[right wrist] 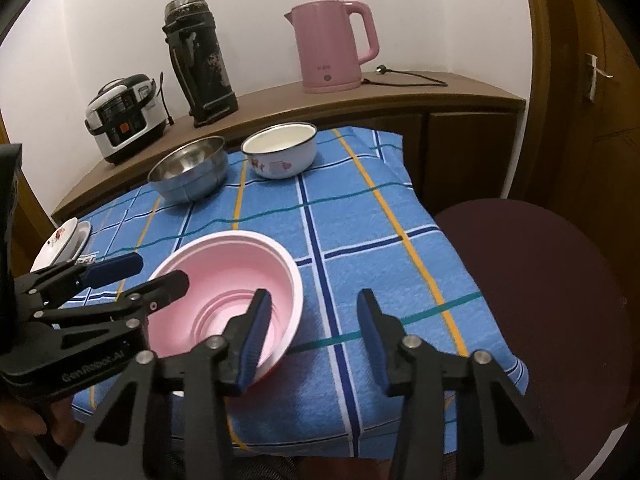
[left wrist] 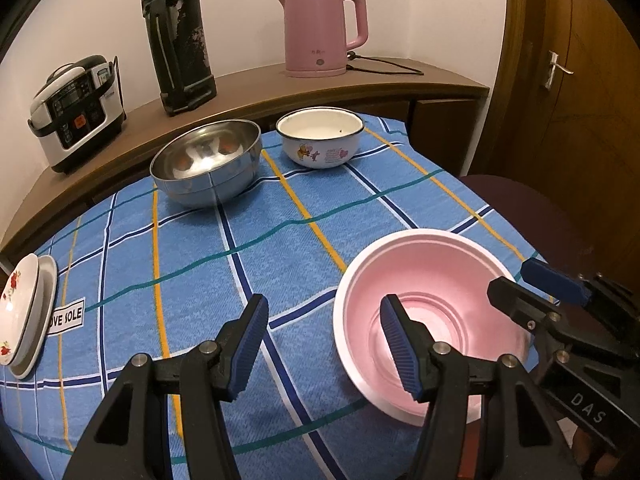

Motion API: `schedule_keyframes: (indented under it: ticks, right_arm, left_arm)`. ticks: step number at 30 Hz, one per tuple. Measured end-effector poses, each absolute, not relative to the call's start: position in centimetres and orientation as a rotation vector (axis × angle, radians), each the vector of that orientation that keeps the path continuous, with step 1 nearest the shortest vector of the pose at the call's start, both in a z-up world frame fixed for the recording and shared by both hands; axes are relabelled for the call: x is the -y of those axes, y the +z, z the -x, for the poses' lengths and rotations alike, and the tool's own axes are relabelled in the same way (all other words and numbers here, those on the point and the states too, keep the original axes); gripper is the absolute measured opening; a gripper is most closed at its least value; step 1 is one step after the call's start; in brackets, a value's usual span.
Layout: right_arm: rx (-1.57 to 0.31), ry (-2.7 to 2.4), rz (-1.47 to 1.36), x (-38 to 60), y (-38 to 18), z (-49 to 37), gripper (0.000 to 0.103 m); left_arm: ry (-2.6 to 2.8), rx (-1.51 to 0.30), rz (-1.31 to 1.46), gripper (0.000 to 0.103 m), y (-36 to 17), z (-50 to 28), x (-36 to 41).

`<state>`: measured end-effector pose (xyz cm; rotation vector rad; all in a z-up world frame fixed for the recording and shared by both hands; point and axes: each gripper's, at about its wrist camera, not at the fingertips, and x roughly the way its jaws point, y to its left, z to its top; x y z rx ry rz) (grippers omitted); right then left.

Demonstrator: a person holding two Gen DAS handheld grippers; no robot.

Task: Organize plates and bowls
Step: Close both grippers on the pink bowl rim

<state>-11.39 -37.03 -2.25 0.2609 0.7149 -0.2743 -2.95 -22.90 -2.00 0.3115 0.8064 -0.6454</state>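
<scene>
Lighting: indoor, moderately bright, warm in tone, even across both views. Glare: a bright highlight sits inside the steel bowl (left wrist: 206, 160); the pink bowl (left wrist: 432, 312) shows a soft sheen on its floor. Shadows: soft and short beside the bowls on the blue checked cloth (left wrist: 280, 240). Distortion: strong fisheye bending; the shelf edge (left wrist: 360, 92) curves, and dark vignetting fills the corners. Focus: centre sharp, slight softness toward the frame edges.

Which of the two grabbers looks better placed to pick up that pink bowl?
Probably the right gripper: its fingers straddle the pink bowl's rim, one inside, one outside. The left gripper's right-hand finger is over the bowl, but its other sits above the cloth.
</scene>
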Motion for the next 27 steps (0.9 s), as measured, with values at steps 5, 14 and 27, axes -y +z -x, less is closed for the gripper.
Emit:
schedule_keyframes:
  ticks: [5,14,27]
  right_arm:
    - [-0.738,-0.263,-0.276,37.1,-2.6,11.0,0.031]
    - [-0.759,-0.247,-0.289,36.9,-3.0,10.7,0.014]
    - [-0.768,-0.217,-0.327,36.8,-2.8,9.4,0.011]
  left_arm:
    - [-0.659,-0.816,-0.323,0.053,-2.5,3.1,23.3]
    - [-0.687,-0.848,-0.328,0.03,-3.4,3.0,23.7]
    - [-0.741,-0.882,-0.242,0.016,-3.5,1.9,22.8]
